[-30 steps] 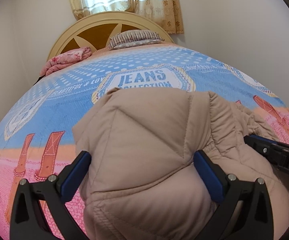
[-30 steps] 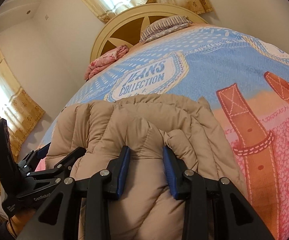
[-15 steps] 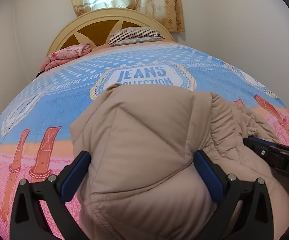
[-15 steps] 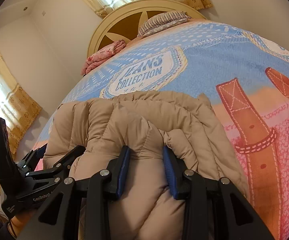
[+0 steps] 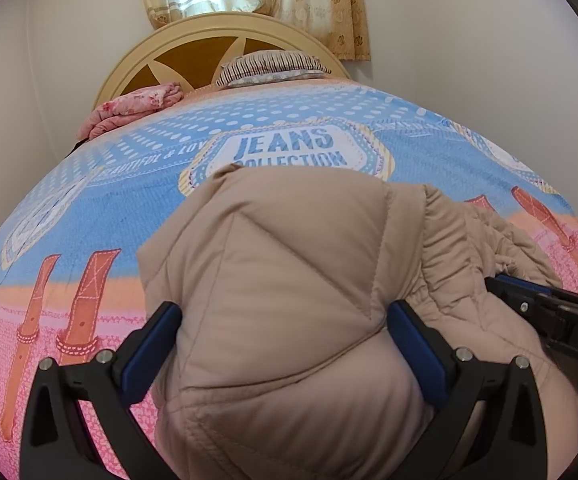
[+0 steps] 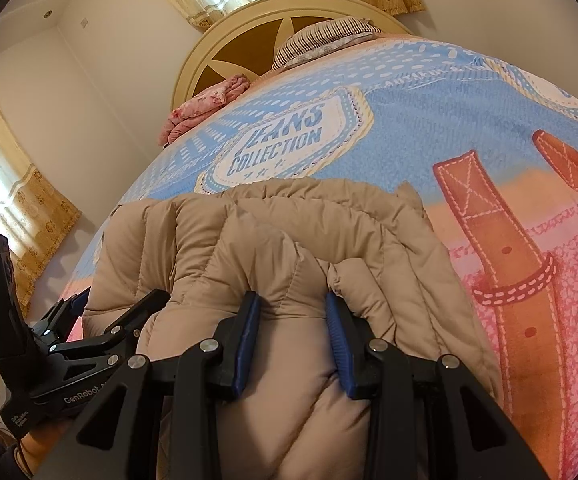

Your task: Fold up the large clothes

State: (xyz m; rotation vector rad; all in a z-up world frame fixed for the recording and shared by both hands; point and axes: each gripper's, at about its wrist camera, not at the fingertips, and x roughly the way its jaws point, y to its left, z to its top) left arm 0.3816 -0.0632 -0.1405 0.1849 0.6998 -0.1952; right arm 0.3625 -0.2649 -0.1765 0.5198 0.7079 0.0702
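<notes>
- Left gripper (image 5: 285, 344): its blue pads (image 5: 151, 346) stand wide apart with a thick fold of the beige quilted puffer jacket (image 5: 289, 280) bulging between them. The padding fills the gap and presses against both pads, so I read this as a wide grip on the bundle, not an idle open jaw.
- The jacket lies on the near part of the bed's patterned bedspread (image 5: 89, 200), its far edge just short of the "JEANS COLLECTION" badge (image 5: 289, 148) — already doubled into a fat, rounded stack.
- Right gripper (image 6: 291, 344): pads (image 6: 247, 344) drawn much closer together, pinching a narrower ridge of the same jacket at its near edge. The fabric bunches visibly between them, so this hold looks firm.
- To do the step well, I judge both hands should travel together and level, carrying the near edge forward over the stack so the far edges line up.
- Puffer fill springs back — press the fold flat before letting go, or it may unroll.
- Keep the wide left hold from slipping; slick shell fabric could slide out.
- The pink floral blanket (image 5: 133, 110) and striped pillow (image 5: 273, 65) by the headboard (image 5: 205, 36) are well apart.
</notes>
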